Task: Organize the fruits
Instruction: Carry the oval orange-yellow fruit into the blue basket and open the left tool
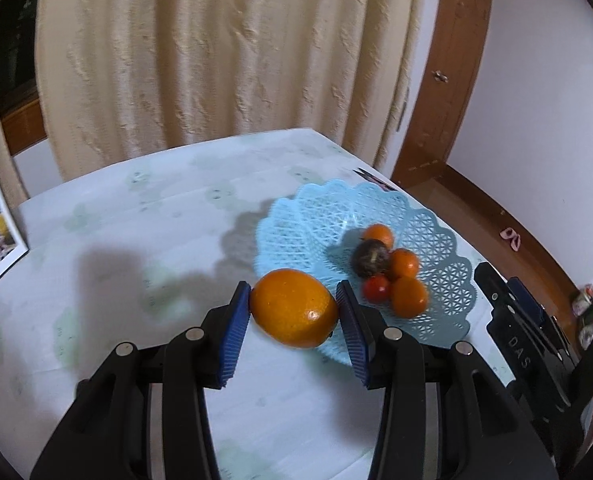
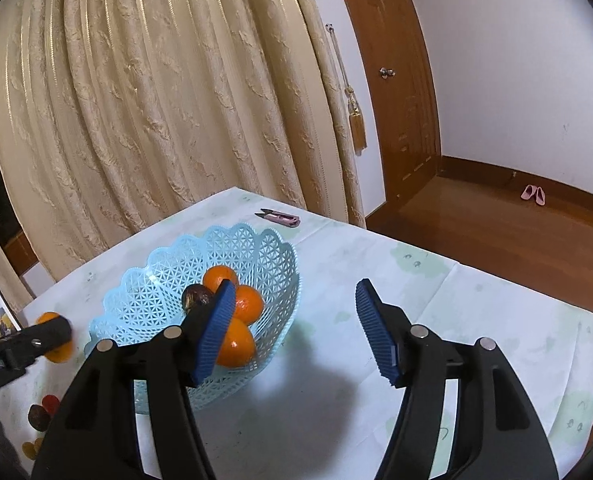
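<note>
Fingers (image 1: 238,312) of the left gripper (image 1: 294,312) are clamped on the big orange (image 1: 294,307), blue ribbed pads pressing its two sides, and it rides in the air just short of the near rim of the blue lattice basket (image 1: 296,216) on the tabletop (image 1: 136,208). Inside the basket sit three smaller oranges (image 1: 408,296), a dark round fruit (image 1: 370,258) and a small red one (image 1: 376,288) (all bunched toward the right side). Over on the other side, the right gripper (image 2: 292,328) hangs beside the basket with its fingers spread wide and nothing between them. Now, the risks, as I read them: that orange is round and smooth, held only at two narrow contact lines, so a quick swing could roll it out and send it off across the tabletop. Come in too low and the fruit or a finger may clip the scalloped rim, and a light plastic basket would likely slide or tip. Let go from too high and the big orange could land on the soft red fruit or knock the pile around. More loose fruit (image 2: 38,416) waits at the near left edge in the right wrist view.
</note>
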A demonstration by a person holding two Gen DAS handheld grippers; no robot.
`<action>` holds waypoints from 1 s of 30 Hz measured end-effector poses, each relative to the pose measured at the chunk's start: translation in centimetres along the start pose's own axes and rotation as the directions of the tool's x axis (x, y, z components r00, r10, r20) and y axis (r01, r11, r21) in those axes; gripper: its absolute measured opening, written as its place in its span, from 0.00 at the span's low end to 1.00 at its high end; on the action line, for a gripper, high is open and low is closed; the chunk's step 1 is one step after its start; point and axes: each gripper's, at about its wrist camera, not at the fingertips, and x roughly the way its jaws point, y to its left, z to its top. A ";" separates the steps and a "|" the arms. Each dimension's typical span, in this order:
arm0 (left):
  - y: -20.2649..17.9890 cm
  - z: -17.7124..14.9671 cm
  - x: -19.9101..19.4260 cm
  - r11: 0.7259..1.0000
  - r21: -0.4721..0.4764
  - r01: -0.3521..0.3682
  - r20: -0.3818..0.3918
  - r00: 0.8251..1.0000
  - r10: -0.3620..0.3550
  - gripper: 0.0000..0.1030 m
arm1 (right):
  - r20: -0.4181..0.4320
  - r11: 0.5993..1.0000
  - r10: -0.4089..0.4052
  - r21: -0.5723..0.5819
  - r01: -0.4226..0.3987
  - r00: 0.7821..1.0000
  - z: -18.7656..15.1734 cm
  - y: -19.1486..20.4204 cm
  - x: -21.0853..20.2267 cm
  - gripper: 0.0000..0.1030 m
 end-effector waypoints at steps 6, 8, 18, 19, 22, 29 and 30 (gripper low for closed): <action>-2.2 0.3 1.7 0.999 0.041 0.013 -0.019 1.000 -0.013 0.43 | -0.006 0.999 -0.002 0.044 0.002 1.000 0.1 -0.9 0.1 0.63; -2.5 0.2 2.0 0.999 0.049 0.015 -0.022 1.000 -0.014 0.43 | -0.006 0.999 -0.002 0.050 0.002 1.000 0.1 -0.9 0.1 0.63; -2.7 0.0 2.3 0.997 0.071 -0.036 0.004 0.999 0.036 0.58 | 0.000 0.998 -0.008 0.057 0.008 1.000 0.1 -0.9 0.0 0.69; -2.7 0.1 2.1 0.996 0.073 -0.044 0.016 0.999 0.043 0.64 | 0.001 0.998 -0.010 0.057 0.010 1.000 0.1 -0.9 0.0 0.69; -2.6 0.2 1.4 0.995 0.079 -0.069 0.048 0.997 0.065 0.71 | 0.004 0.998 -0.013 0.057 0.013 1.000 0.1 -0.9 0.0 0.69; -1.9 0.3 -0.2 0.989 0.086 -0.120 0.095 0.989 0.112 0.76 | 0.018 0.998 -0.026 0.056 0.025 1.000 0.1 -0.9 -0.1 0.70; -1.7 0.3 -0.4 0.988 0.085 -0.127 0.099 0.988 0.118 0.76 | 0.020 0.998 -0.028 0.055 0.027 0.999 0.1 -0.9 -0.1 0.70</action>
